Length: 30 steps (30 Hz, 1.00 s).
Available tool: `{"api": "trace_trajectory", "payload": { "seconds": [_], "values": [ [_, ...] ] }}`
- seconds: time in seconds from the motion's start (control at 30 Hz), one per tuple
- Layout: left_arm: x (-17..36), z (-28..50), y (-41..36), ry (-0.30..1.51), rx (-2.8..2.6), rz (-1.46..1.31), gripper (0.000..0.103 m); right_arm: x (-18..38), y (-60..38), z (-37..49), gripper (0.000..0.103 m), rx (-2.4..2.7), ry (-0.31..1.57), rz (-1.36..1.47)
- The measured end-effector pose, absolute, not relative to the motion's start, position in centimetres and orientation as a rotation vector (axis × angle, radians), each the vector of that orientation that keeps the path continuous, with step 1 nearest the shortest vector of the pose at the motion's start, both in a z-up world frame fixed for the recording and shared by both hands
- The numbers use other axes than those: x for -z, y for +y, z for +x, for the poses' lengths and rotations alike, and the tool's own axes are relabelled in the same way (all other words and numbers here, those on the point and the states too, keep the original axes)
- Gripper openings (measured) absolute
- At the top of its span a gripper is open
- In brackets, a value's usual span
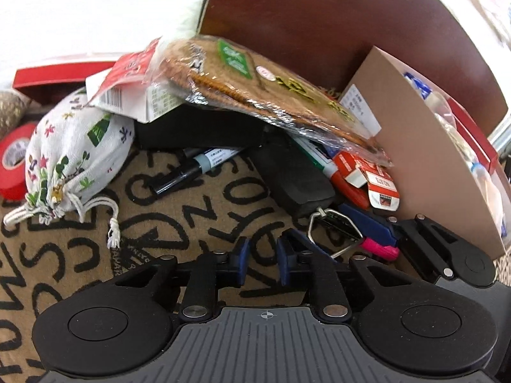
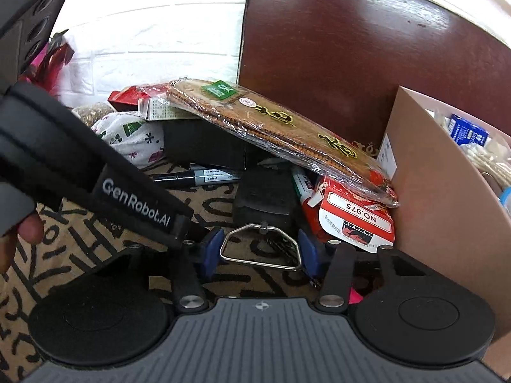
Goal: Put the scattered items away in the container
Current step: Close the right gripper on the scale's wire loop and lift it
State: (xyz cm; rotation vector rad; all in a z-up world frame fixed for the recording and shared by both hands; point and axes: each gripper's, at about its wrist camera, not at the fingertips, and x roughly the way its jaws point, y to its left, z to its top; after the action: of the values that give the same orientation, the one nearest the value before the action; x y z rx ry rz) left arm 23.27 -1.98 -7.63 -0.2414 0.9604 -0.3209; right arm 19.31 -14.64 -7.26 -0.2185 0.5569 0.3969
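The right gripper [image 2: 260,255] is held with its jaws apart around a metal clip [image 2: 262,245], not seen to touch it, on the lettered mat [image 2: 80,255]. The left gripper [image 1: 262,258] is kept nearly closed on nothing. Scattered items are piled beside the cardboard container [image 2: 447,223].

My left gripper [image 1: 259,260] sits low with its blue pads close together, a narrow gap between them and nothing in it. My right gripper [image 2: 260,253] has its jaws spread wide. A fingertip [image 2: 30,228] shows at the left edge.
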Motion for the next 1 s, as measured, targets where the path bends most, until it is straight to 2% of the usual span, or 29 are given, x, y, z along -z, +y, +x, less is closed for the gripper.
{"api": "trace_trajectory", "payload": {
  "seconds": [0.33, 0.67, 0.77, 0.83, 0.87, 0.9, 0.97, 1.0],
  "values": [
    [7.3, 21.1, -2.6, 0.982, 0.350, -0.218, 0.035, 6.5, -15.7, 16.9, 0.056, -0.427, 0.586, -0.206],
    [8.1, 9.9, -3.4, 1.047, 0.380, -0.191, 0.034, 7.4, -19.1, 6.0, 0.056, -0.545, 0.728, -0.186],
    [7.6, 6.4, -4.2, 1.062, 0.419, -0.185, 0.043, 7.7, -20.4, 2.1, 0.058, -0.561, 0.752, -0.199],
    [7.2, 4.6, -4.5, 1.049, 0.409, -0.170, 0.065, 7.2, -21.0, 0.3, 0.066, -0.579, 0.769, -0.204],
    [7.0, 4.0, -4.4, 1.040, 0.396, -0.169, 0.069, 6.9, -21.2, -0.3, 0.075, -0.591, 0.774, -0.205],
    [6.7, 3.8, -4.3, 1.032, 0.381, -0.173, 0.071, 6.5, -21.2, -0.7, 0.078, -0.595, 0.766, -0.209],
    [6.1, 3.7, -4.1, 1.018, 0.349, -0.198, 0.073, 5.9, -21.2, -1.3, 0.078, -0.591, 0.728, -0.223],
    [5.8, 3.9, -4.0, 1.006, 0.339, -0.216, 0.077, 5.7, -21.1, -1.3, 0.078, -0.584, 0.715, -0.225]
  ]
}}
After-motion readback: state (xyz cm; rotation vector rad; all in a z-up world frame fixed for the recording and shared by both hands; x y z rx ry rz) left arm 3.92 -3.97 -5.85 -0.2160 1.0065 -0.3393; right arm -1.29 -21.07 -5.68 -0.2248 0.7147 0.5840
